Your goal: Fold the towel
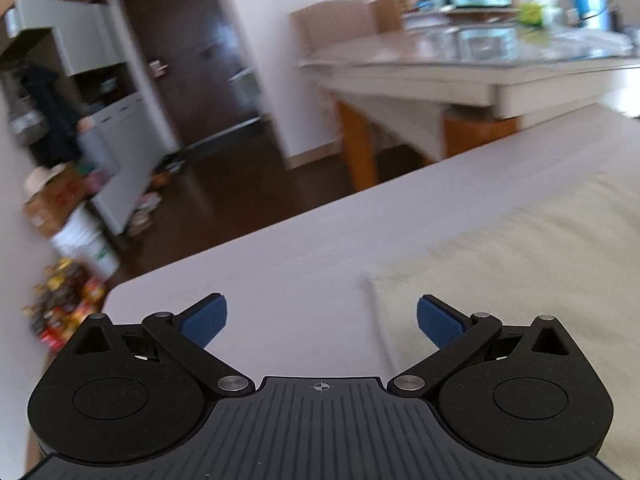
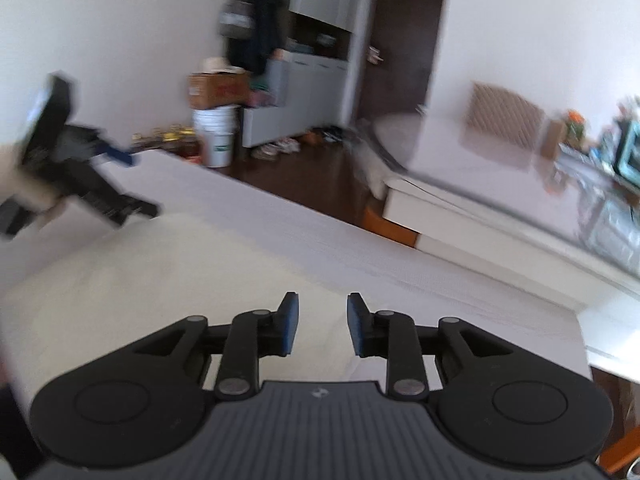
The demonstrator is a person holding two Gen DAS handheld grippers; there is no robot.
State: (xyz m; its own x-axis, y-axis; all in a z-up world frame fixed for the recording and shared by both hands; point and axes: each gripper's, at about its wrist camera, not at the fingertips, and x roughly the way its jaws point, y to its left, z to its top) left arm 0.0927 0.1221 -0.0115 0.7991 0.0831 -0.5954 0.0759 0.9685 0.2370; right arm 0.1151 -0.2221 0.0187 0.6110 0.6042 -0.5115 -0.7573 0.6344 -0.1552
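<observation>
A pale grey desk (image 1: 304,248) fills the near part of a blurred room with a dark floor. The cream towel (image 1: 520,272) lies flat on it. The left gripper (image 1: 322,322) has its fingers spread wide over bare desk just left of the towel's corner, holding nothing; the right gripper (image 2: 322,330) has narrow, empty fingers above the towel.

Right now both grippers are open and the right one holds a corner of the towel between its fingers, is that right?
Not quite. In the right wrist view the right gripper is open, but nothing is between its fingers; the towel lies on the table below. The left gripper is open too.
</observation>
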